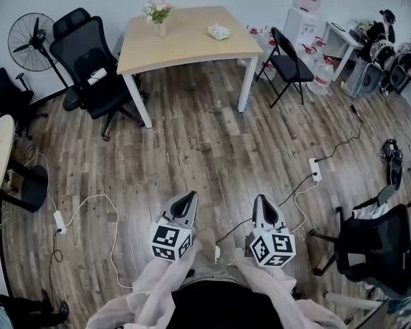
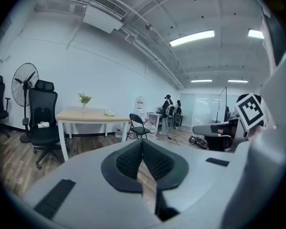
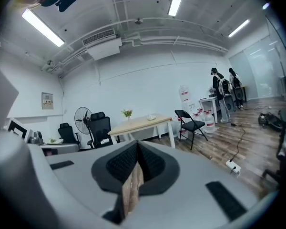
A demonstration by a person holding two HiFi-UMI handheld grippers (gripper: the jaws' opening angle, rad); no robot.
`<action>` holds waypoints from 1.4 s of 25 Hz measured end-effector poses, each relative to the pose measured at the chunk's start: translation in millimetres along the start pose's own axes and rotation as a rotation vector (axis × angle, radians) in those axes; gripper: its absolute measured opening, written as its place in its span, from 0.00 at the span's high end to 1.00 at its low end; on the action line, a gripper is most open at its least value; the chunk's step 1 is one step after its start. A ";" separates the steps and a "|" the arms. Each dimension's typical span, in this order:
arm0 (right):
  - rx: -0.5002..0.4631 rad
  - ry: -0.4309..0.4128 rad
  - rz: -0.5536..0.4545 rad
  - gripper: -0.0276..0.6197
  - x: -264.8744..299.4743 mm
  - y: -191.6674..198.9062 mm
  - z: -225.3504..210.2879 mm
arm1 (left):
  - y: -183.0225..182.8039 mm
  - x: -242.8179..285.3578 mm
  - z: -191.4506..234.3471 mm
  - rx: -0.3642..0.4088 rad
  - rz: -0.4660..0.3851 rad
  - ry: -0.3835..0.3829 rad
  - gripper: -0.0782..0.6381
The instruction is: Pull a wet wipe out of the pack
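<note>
Left tool (image 1: pixel 190 196) and right tool (image 1: pixel 260 199) both pressed together, empty, well apart from worktop (image 1: pixel 185 44); presumed pack (image 1: pixel 218 31) untouched, nothing pulled out, whole task outstanding.

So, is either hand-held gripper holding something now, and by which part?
Nothing is held: the left hand-held gripper and the right hand-held gripper are both shut and empty.

The left gripper (image 1: pixel 189 197) is grey (black-and-white marker cube (image 1: pixel 171 242)), the table (image 1: pixel 192 40) pale wood, the floor (image 1: pixel 212 142) brown planks.
</note>
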State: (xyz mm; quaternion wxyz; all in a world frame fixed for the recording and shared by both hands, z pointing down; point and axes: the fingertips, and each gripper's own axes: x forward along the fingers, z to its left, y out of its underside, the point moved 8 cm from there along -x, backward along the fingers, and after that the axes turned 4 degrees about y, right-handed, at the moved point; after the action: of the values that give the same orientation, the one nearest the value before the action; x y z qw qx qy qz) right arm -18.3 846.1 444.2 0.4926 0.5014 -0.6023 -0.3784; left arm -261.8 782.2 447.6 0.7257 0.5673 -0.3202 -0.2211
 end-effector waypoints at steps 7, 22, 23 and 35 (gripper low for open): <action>0.040 0.002 0.010 0.94 -14.6 6.9 -11.3 | 7.3 0.8 -21.6 -0.004 0.036 0.017 0.88; 0.042 0.000 0.030 0.94 23.2 -6.3 -38.7 | -9.1 51.4 -14.8 -0.001 0.033 0.004 0.88; 0.041 0.000 0.030 0.94 29.7 -7.5 -40.2 | -10.1 57.1 -11.8 -0.003 0.031 0.005 0.88; 0.031 0.009 0.035 0.94 123.3 -41.2 -62.3 | -42.1 144.1 35.0 -0.012 0.022 0.012 0.88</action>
State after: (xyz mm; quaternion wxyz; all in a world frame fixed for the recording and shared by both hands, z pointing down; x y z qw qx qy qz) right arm 50.4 719.3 445.7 0.4942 0.5000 -0.6144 -0.3581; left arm -184.6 648.9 443.1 0.7335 0.5607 -0.3206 -0.2116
